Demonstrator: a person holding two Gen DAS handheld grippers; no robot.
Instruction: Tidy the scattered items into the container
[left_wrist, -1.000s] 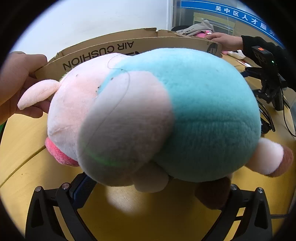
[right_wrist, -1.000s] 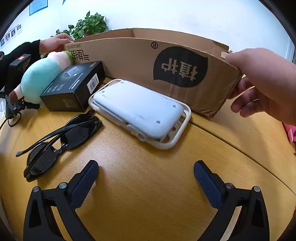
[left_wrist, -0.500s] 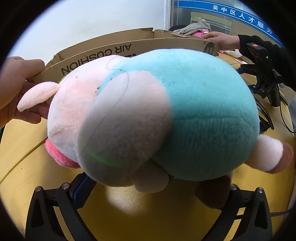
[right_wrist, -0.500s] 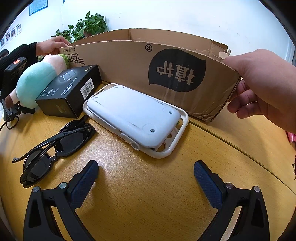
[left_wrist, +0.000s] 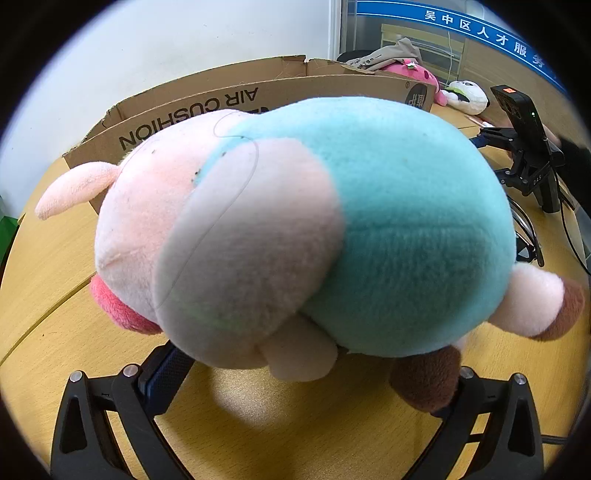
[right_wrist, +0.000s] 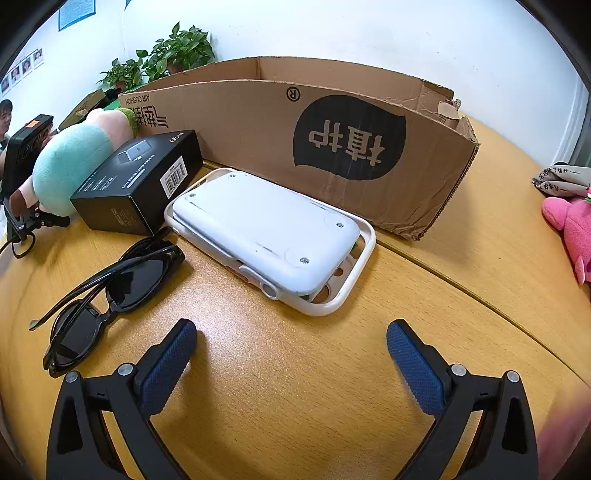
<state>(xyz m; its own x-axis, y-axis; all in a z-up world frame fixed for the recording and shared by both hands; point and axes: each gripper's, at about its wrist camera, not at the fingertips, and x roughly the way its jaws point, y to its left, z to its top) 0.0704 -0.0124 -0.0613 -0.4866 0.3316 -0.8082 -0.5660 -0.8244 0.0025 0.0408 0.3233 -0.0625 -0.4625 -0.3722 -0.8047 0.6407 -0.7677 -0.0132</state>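
Observation:
A pink-and-teal plush pig (left_wrist: 332, 229) fills the left wrist view, with my left gripper (left_wrist: 308, 380) shut on its underside; a shadow lies on the table beneath it. Behind it stands the open cardboard box (left_wrist: 184, 122). In the right wrist view my right gripper (right_wrist: 291, 343) is open just above the table, with nothing between its fingers. Ahead of it lies a white device in a white frame (right_wrist: 266, 225), leaning against the box (right_wrist: 258, 133). Left of that are a black carton (right_wrist: 140, 181), black sunglasses (right_wrist: 110, 288) and the plush pig (right_wrist: 70, 162).
The wooden table (right_wrist: 295, 406) has a seam running to the right. A pink plush toy (right_wrist: 569, 218) and a grey cloth (right_wrist: 565, 177) lie at the right edge. Potted plants (right_wrist: 173, 51) stand behind the box.
The hands that were holding the box's corners are gone from both views. The right gripper has shifted, and the white device now sits closer to it. The plush stays fixed in the left gripper.

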